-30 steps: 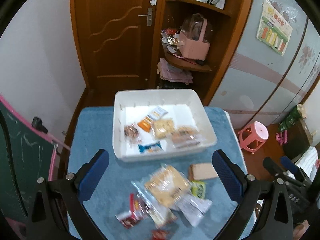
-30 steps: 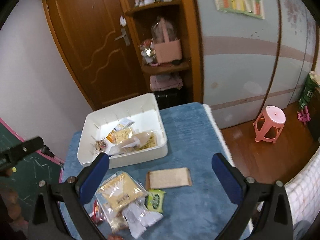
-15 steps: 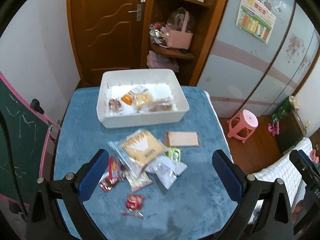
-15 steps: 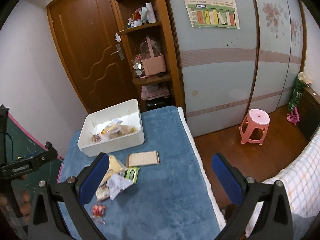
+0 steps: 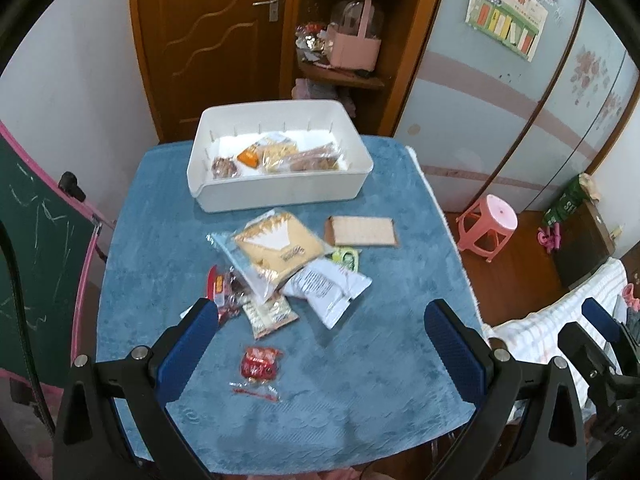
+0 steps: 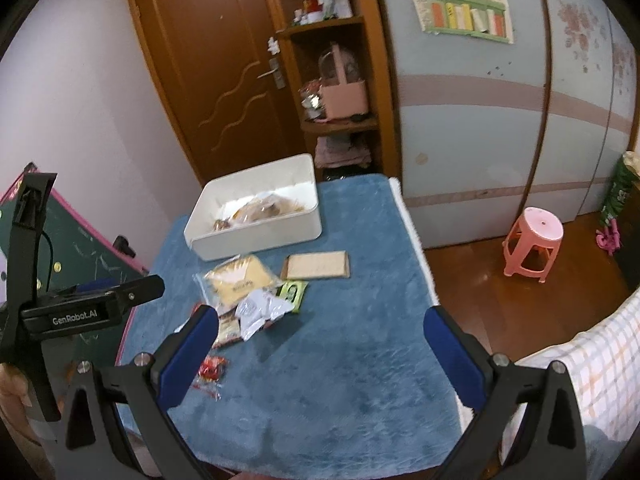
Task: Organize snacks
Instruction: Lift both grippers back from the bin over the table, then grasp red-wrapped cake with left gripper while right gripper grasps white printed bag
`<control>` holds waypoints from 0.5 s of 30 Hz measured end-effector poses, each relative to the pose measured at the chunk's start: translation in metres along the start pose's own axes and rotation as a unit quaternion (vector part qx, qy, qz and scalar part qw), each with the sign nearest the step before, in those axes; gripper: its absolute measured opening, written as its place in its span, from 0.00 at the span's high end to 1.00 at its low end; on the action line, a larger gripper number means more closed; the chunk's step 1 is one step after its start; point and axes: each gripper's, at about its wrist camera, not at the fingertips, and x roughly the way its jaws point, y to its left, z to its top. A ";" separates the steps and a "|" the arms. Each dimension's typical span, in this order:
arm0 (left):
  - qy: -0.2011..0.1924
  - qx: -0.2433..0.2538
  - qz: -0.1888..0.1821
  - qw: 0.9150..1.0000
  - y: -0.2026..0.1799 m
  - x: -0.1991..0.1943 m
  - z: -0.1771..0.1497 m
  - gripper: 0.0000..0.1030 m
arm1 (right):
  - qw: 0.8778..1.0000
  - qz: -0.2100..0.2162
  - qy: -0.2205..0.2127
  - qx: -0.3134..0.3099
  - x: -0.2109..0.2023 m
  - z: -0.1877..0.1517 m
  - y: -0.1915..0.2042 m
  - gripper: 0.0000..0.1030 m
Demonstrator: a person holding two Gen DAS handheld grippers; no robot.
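A white bin (image 5: 280,192) (image 6: 256,236) stands at the far side of the blue-covered table (image 5: 400,360) and holds several snack packets. Loose snacks lie in front of it: a large yellow bag (image 5: 280,246) (image 6: 238,278), a tan cracker pack (image 5: 362,231) (image 6: 316,265), a white pouch (image 5: 326,286) (image 6: 260,308), a small green packet (image 5: 346,258) (image 6: 292,294) and a red candy (image 5: 259,362) (image 6: 210,368). My left gripper (image 5: 322,344) is open above the near part of the table, holding nothing. Open and empty too, my right gripper (image 6: 320,346) hangs over the near right part.
A wooden door (image 5: 208,40) and a corner shelf with a pink basket (image 5: 354,50) stand behind the table. A pink stool (image 5: 488,224) is on the floor to the right. A green chalkboard (image 5: 36,280) leans at the left. A checked cloth (image 6: 592,360) lies at the near right.
Both grippers have pulled back and up from the bin, so the whole table and the near red candy have come into view. Both stayed open.
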 end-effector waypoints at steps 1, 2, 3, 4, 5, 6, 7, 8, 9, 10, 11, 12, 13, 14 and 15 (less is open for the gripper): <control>0.001 -0.001 0.001 1.000 0.002 0.002 -0.002 0.00 | 1.000 0.001 0.003 -0.002 0.004 -0.003 0.002 0.00; 0.001 -0.003 0.003 1.000 0.004 0.004 -0.004 0.00 | 1.000 0.002 0.007 -0.006 0.008 -0.006 0.003 0.00; 0.002 -0.006 0.006 1.000 0.008 0.006 -0.007 0.00 | 1.000 0.003 0.013 -0.011 0.014 -0.009 0.005 0.00; 0.004 -0.009 0.008 1.000 0.011 0.009 -0.010 0.00 | 1.000 0.003 0.018 -0.013 0.018 -0.012 0.006 0.00; 0.006 -0.013 0.010 1.000 0.015 0.012 -0.013 0.00 | 1.000 0.004 0.020 -0.014 0.022 -0.014 0.008 0.00; 0.008 -0.016 0.011 1.000 0.019 0.015 -0.015 0.00 | 1.000 0.008 0.026 -0.015 0.028 -0.018 0.009 0.00; 0.009 -0.019 0.013 1.000 0.023 0.018 -0.017 0.00 | 0.999 0.010 0.032 -0.015 0.033 -0.022 0.010 0.00; 0.010 -0.022 0.018 1.000 0.027 0.022 -0.021 0.00 | 0.999 0.012 0.036 -0.014 0.037 -0.024 0.011 0.00; 0.011 -0.023 0.019 0.999 0.030 0.026 -0.024 0.00 | 0.999 0.013 0.038 -0.013 0.041 -0.026 0.012 0.00; 0.012 -0.025 0.022 0.999 0.034 0.030 -0.026 0.00 | 0.999 0.014 0.043 -0.012 0.047 -0.030 0.013 0.00; 0.016 -0.026 0.025 0.999 0.037 0.034 -0.029 0.00 | 0.999 0.015 0.050 -0.012 0.052 -0.032 0.013 0.00; 0.020 -0.027 0.028 0.999 0.040 0.040 -0.031 0.00 | 0.998 0.017 0.057 -0.013 0.057 -0.034 0.013 0.00; 0.024 -0.028 0.031 0.999 0.043 0.045 -0.034 0.00 | 0.998 0.013 0.068 -0.011 0.065 -0.037 0.014 0.00; 0.029 -0.030 0.033 0.999 0.047 0.050 -0.037 0.00 | 0.997 0.008 0.073 -0.010 0.069 -0.039 0.014 0.00; 0.036 -0.033 0.035 0.998 0.052 0.057 -0.040 0.00 | 0.997 0.001 0.080 -0.010 0.074 -0.041 0.013 0.00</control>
